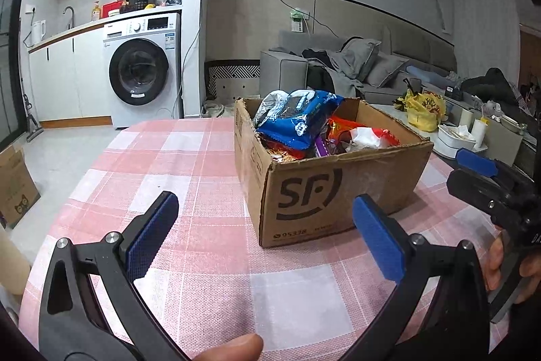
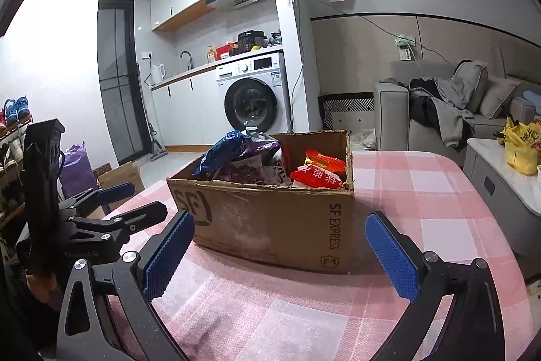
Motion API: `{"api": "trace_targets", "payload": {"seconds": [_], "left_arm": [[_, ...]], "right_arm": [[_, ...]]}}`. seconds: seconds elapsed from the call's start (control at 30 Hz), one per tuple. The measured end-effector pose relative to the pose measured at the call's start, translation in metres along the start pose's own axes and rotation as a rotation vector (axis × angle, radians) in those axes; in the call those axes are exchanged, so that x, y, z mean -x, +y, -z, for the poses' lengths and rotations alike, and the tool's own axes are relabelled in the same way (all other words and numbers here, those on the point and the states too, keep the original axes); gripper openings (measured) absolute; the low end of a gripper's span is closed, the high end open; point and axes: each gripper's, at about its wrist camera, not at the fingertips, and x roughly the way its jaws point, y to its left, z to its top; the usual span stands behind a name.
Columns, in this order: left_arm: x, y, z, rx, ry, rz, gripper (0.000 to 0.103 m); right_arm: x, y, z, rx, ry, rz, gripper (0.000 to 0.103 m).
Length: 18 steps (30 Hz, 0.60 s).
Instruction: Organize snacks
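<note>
A brown cardboard SF box [image 1: 338,188] [image 2: 270,225] stands on the pink checked tablecloth [image 1: 203,158] [image 2: 422,192], packed with snack bags. A blue bag [image 1: 297,117] [image 2: 223,151] lies on top at its far side, and red packets [image 1: 368,134] [image 2: 321,171] fill the other side. My left gripper [image 1: 265,212] is open and empty, a short way in front of the box's near corner. My right gripper [image 2: 279,234] is also open and empty, facing the box's long side. Each gripper shows at the edge of the other's view.
A washing machine [image 1: 142,70] and kitchen counter stand behind the table. A grey sofa [image 1: 355,63] with clothes is at the right, and a low table holds a yellow bag [image 1: 422,110]. A cardboard box [image 1: 13,185] sits on the floor at the left.
</note>
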Motion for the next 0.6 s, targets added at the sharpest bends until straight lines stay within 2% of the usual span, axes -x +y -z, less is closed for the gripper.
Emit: {"api": "trace_targets", "payload": {"seconds": [0.6], "left_arm": [[0.0018, -0.0018, 0.0024, 0.001, -0.014, -0.013, 0.103]], "right_arm": [[0.004, 0.0084, 0.0031, 0.047, -0.013, 0.02, 0.103]]}}
